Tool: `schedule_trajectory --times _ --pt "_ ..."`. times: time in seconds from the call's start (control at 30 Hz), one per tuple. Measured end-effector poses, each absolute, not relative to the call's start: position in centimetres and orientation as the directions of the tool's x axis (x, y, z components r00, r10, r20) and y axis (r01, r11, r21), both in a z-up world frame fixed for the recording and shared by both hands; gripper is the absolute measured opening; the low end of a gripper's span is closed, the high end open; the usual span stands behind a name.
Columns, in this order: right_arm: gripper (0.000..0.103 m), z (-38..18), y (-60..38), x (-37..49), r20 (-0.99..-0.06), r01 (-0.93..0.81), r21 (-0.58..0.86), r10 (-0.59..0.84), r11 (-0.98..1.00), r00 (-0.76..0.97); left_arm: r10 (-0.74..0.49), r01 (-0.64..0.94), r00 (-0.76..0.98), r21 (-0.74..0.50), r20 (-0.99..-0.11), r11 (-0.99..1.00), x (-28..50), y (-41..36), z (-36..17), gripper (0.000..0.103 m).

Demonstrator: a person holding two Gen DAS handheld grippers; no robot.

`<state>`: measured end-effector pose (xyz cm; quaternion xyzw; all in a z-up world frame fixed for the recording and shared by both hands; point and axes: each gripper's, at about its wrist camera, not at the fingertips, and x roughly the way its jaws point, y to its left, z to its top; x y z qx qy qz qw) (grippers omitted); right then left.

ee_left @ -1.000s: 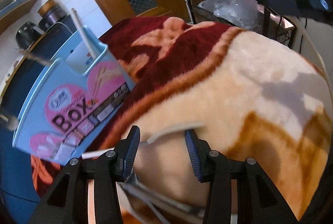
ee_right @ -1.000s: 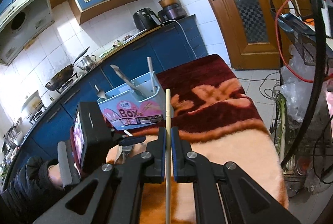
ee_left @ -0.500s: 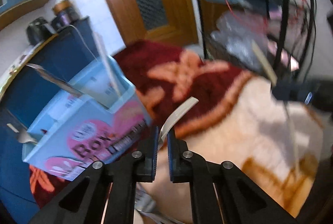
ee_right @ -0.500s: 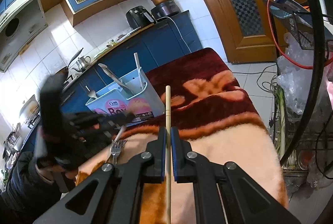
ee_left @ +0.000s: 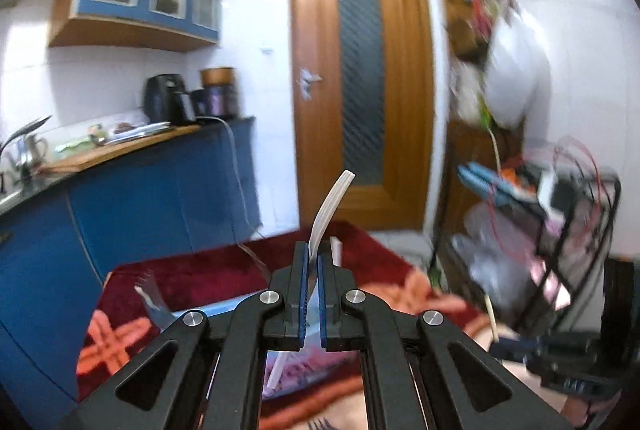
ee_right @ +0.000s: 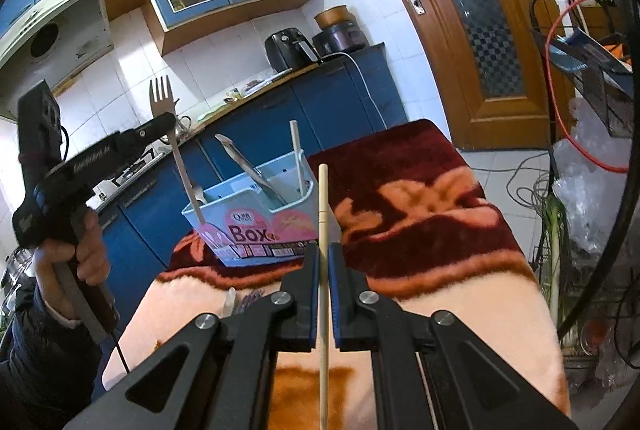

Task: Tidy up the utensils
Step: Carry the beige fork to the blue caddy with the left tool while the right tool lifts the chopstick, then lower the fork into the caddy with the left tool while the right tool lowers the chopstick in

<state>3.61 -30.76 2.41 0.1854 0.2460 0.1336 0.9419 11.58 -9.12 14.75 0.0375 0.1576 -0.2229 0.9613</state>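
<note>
A person's left gripper is clamped on a silver fork, its jaws pressed against the flat handle, which juts beyond the pads in the left wrist view. From the right, the fork stands nearly upright, four tines up and handle end down, in the air above the left end of a pale blue box with pink labels. The box sits on a red and peach blanket and holds a chopstick and other metal utensils. The right gripper is closed on a pale wooden chopstick, held upright over the blanket, near the box.
</note>
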Motion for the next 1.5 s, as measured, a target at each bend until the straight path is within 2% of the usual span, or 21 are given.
schedule_trajectory --times 0.2,0.43,0.93,1.17,1.5 --pt "0.007 3.1 -30.1 4.4 -0.393 -0.178 0.402 0.345 0.898 0.852 -0.380 0.360 0.896 -0.125 -0.231 0.925 13.7 -5.4 15.4 0.004" --pt "0.007 4.7 -29.1 5.9 -0.369 -0.198 0.366 0.337 0.909 0.866 -0.331 0.292 0.931 -0.229 -0.155 0.929 15.5 -2.3 13.1 0.004" --pt "0.007 9.0 -24.9 13.1 -0.251 -0.214 0.226 0.269 0.950 0.930 -0.320 0.255 0.929 -0.308 -0.185 0.917 16.8 0.4 7.7 0.004" --pt "0.007 9.3 -23.6 16.5 -0.137 -0.137 0.213 0.169 0.967 0.976 -0.355 0.252 0.906 -0.381 -0.230 0.890 17.6 1.4 5.5 0.004" --pt "0.007 7.6 -21.5 18.3 -0.136 -0.143 0.110 0.157 0.984 0.978 -0.326 0.237 0.916 -0.342 -0.233 0.909 17.7 1.0 4.9 0.004"
